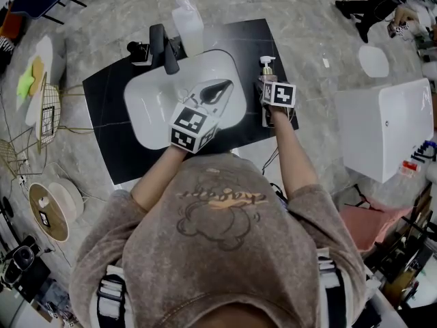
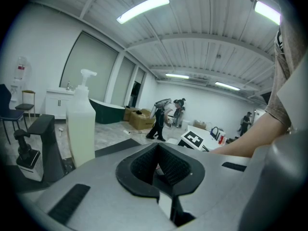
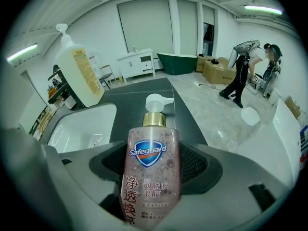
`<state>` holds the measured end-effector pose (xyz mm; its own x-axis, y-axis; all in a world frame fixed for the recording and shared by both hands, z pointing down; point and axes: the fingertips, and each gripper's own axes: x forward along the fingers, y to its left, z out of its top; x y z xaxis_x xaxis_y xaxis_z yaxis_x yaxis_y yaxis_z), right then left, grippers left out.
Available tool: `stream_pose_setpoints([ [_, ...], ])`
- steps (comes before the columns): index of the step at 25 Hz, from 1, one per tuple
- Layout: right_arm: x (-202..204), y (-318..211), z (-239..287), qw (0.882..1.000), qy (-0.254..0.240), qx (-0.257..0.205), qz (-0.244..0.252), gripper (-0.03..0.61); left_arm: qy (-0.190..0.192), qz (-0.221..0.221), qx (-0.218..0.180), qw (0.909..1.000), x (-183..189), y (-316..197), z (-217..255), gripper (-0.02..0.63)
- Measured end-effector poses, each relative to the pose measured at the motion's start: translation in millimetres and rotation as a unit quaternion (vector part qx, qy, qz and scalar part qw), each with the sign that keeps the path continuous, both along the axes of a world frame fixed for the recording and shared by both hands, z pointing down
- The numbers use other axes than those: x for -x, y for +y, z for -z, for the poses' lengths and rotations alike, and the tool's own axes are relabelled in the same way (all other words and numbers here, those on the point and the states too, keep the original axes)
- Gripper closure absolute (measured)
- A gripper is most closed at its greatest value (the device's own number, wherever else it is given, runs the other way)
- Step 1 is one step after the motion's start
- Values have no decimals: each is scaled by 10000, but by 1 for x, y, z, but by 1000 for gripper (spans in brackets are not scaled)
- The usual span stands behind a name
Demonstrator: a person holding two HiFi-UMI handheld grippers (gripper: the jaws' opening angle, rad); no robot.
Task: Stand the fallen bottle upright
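Safeguard soap bottle (image 3: 153,177) clamped in right gripper (image 3: 155,160), right of basin (image 1: 147,108); label readable only in right gripper view. Left gripper (image 1: 217,89) closed, empty, over basin. Two pump bottles, larger bottle (image 1: 188,22) behind basin; one faucet (image 1: 164,46).

The black table (image 1: 116,149) has a white sink (image 1: 147,115) in its middle; tap (image 1: 164,46) at 11 o'clock, tall bottle (image 1: 188,22) at 12, soap bottle (image 1: 267,70) at 3.

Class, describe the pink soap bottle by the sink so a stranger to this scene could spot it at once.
Find the black countertop with the white sink set into it. Right of the basin, between the right gripper's jaws, stands the pink soap bottle. Unlike the taller pale pump bottle behind the basin, it has a gold collar and a blue shield label.
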<state>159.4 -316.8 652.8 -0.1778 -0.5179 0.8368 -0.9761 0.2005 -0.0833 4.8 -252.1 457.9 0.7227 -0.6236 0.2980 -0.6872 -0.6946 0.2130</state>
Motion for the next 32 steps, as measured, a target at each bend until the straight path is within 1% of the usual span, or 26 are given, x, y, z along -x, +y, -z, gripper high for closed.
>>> stream_pose_setpoints([
  [9,6,-10,33,9985,-183,-512,107,261,39,-43,-10,10000,-1,4,2,595],
  [17,4,-20,64,9940,-301,-1047,84,261,84,-58,-29,9999,-4,7,5,595],
  [28,0,-24,108,9804,-380,-1932,98,274,106,-59,-67,9999,-5,10,11,595],
  [32,-2,-21,121,9757,-419,-2151,103,279,94,-113,-76,9999,-8,14,11,595],
])
